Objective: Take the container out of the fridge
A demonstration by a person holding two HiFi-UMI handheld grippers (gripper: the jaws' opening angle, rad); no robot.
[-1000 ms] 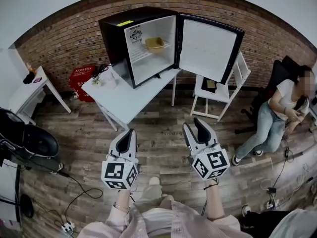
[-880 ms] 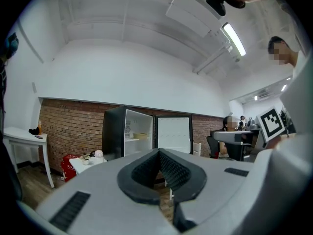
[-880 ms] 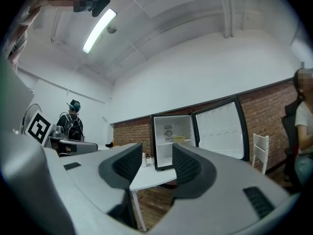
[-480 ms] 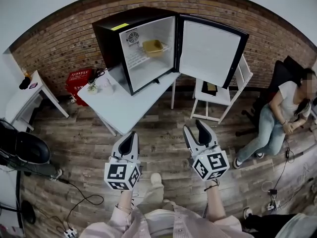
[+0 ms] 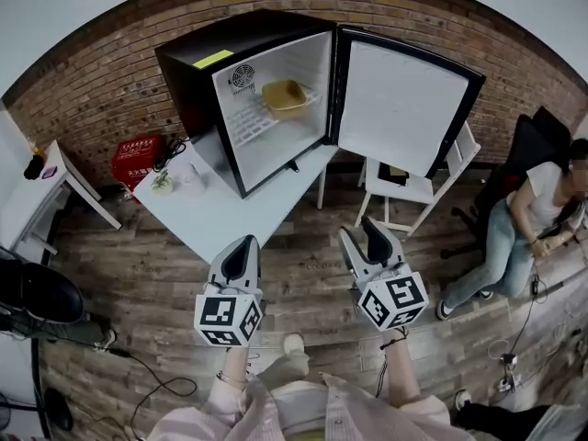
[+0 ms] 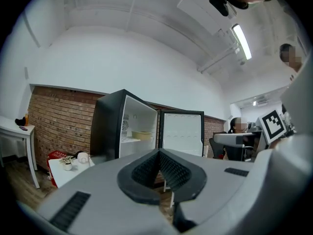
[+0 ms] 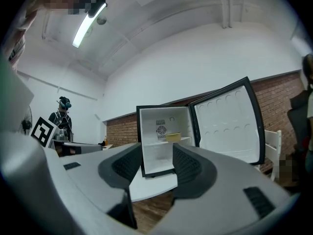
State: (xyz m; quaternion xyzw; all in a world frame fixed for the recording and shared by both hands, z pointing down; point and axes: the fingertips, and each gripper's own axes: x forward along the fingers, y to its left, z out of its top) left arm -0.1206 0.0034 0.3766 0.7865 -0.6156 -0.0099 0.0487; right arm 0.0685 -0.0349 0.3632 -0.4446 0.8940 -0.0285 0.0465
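On the left gripper (image 5: 243, 243), the ribbed black jaws are pressed together at the tips and hold nothing. The jaws of the right gripper (image 5: 356, 230) have just been opening and stand wide apart, with nothing between them. The two grippers are grey plastic, each with one marker cube, and point level, side by side, above the wooden plank floor (image 5: 303, 265). One yellowish rectangular container (image 5: 284, 96) sits on the white wire shelf (image 5: 253, 122) inside the black fridge (image 5: 197, 81). The fridge's single door (image 5: 404, 99) is swung open, and the fridge stands on a white tabletop (image 5: 230, 200), well apart from both grippers.
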